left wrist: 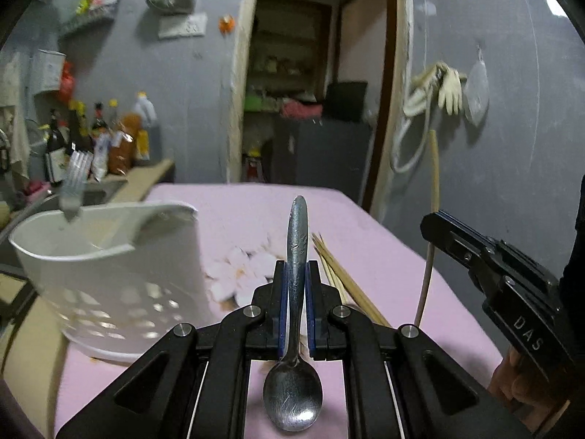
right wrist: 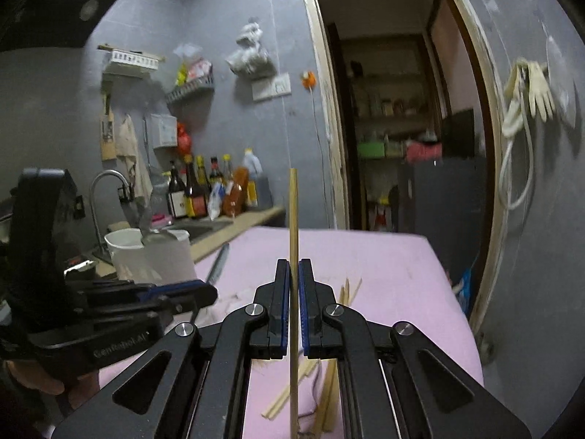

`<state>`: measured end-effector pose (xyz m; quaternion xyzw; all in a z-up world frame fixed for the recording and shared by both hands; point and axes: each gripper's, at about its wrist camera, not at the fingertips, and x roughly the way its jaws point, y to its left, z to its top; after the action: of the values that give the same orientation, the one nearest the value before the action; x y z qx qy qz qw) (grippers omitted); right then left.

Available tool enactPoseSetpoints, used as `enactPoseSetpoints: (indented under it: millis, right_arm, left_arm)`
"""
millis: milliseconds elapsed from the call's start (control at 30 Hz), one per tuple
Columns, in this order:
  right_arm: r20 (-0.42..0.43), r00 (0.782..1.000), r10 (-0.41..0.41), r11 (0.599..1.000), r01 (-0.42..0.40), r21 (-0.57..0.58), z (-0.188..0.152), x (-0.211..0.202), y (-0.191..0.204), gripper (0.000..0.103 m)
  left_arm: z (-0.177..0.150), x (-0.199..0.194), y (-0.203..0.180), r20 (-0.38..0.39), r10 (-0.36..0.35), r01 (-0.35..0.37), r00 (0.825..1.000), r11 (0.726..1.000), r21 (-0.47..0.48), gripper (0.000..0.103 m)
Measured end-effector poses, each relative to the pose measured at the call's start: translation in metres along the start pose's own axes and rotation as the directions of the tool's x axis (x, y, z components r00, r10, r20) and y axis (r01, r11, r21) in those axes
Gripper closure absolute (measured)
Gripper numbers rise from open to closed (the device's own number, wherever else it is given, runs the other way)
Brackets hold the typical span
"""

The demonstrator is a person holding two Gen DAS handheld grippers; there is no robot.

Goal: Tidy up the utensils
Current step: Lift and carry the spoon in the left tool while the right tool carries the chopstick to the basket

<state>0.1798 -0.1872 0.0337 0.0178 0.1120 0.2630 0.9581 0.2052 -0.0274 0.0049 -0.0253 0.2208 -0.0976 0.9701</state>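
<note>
My left gripper (left wrist: 295, 274) has its jaws clamped on the neck of a steel spoon (left wrist: 294, 384), long axis running straight out along the jaws, bowl back toward me and handle tip forward, and the white perforated utensil holder (left wrist: 109, 274) with a fork (left wrist: 75, 183) in it stands just to the left, nearer this hand than the other. My right gripper (right wrist: 292, 278) pinches one bamboo chopstick (right wrist: 293, 219) upright, with more chopsticks (right wrist: 329, 395) loose on the pink tabletop (right wrist: 384, 274) below. Readable writing: "DAS" on the right gripper's body and "GenRobot.AI" on the left's.
</note>
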Motion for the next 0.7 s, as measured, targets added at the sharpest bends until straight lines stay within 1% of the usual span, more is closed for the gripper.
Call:
enactPoseSetpoints:
  millis: [67,233,400,533,600,700]
  right_arm:
    - [0.030,0.999,0.013,1.000,-0.013,0.005,0.007,0.000,0.005,0.100]
    - [0.106,0.994,0.032,0.999,-0.030,-0.017,0.026,0.001,0.019,0.100]
    - [0.159,0.986,0.043,0.998,-0.034,-0.055,0.047,0.005,0.037,0.100]
    - [0.206,0.975,0.089,0.996,-0.080,-0.050,0.066,0.012,0.047,0.100]
    - [0.222,0.968,0.115,0.993,-0.107,-0.048,0.076,0.018,0.054,0.100]
    - [0.246,0.956,0.162,0.987,-0.156,-0.041,0.088,0.032,0.068,0.100]
  left_arm:
    - [0.003,-0.013,0.004,0.034,0.006,-0.005,0.999,1.000,-0.020,0.097]
    - [0.027,-0.040,0.018,0.110,0.025,-0.019,0.994,0.998,-0.056,0.097]
    - [0.053,-0.074,0.041,0.198,0.064,-0.048,0.978,0.995,-0.083,0.097]
    - [0.079,-0.096,0.067,0.280,0.120,-0.093,0.952,0.990,-0.110,0.097]
    - [0.089,-0.104,0.084,0.297,0.146,-0.114,0.944,0.986,-0.123,0.097]
    - [0.098,-0.109,0.113,0.312,0.207,-0.160,0.927,0.972,-0.170,0.097]
